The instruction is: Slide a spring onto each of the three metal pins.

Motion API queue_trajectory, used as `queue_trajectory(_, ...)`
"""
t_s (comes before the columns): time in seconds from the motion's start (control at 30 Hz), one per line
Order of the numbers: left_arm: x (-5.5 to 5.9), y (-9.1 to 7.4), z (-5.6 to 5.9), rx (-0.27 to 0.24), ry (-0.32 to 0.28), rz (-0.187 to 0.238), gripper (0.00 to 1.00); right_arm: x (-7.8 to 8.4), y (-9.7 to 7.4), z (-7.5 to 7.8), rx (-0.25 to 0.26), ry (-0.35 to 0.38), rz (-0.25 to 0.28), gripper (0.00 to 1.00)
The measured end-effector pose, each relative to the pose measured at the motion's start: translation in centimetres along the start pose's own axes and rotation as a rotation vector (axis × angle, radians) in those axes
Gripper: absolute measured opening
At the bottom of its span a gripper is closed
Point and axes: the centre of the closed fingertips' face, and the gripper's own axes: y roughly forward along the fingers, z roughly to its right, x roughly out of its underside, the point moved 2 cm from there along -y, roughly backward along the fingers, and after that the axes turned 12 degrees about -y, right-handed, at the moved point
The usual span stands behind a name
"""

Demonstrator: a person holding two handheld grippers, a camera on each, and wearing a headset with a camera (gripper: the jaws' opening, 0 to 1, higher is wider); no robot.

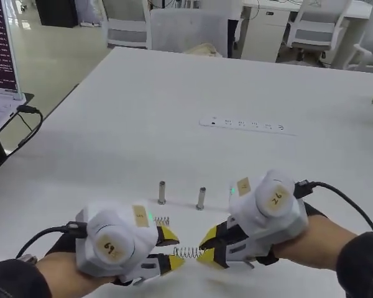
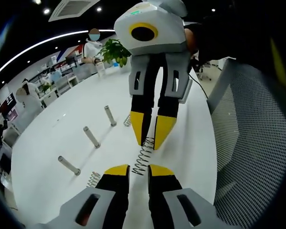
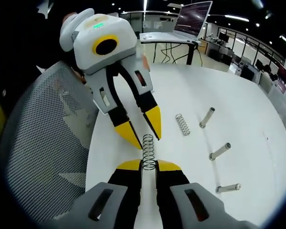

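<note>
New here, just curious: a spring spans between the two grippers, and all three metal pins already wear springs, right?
No: the right gripper view shows all three metal pins bare. The spring does span between the left gripper and right gripper.

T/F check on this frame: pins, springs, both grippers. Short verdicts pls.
1. All three pins are bare. True.
2. The right gripper is shut on one end of a spring. True.
3. The left gripper is clamped tight. False: its jaws are spread around that spring's other end.
4. The pins lie flat. False: they stand upright.
5. A loose spring lies on the table. True.
</note>
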Motion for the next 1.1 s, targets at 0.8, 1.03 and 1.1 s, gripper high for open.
queue_trajectory(0.8, -0.3, 0.2, 0.6, 0.079, -0.131, 0.051, 0.02, -2.6, -1.5, 0.3, -0.004, 0.046, 0.104, 0.08)
queue_trajectory(1.03, -0.8, 0.3, 1.3, 0.107, -0.130, 0.067, 0.01, -2.4, -1.0, -0.3, -0.041, 0.027, 0.077, 0.09)
queue_trajectory(1.1, -1.0, 0.3, 1.4, 0.115, -0.138, 0.070, 0.01, -2.3, -0.9, -0.3, -0.046, 0.027, 0.074, 0.09)
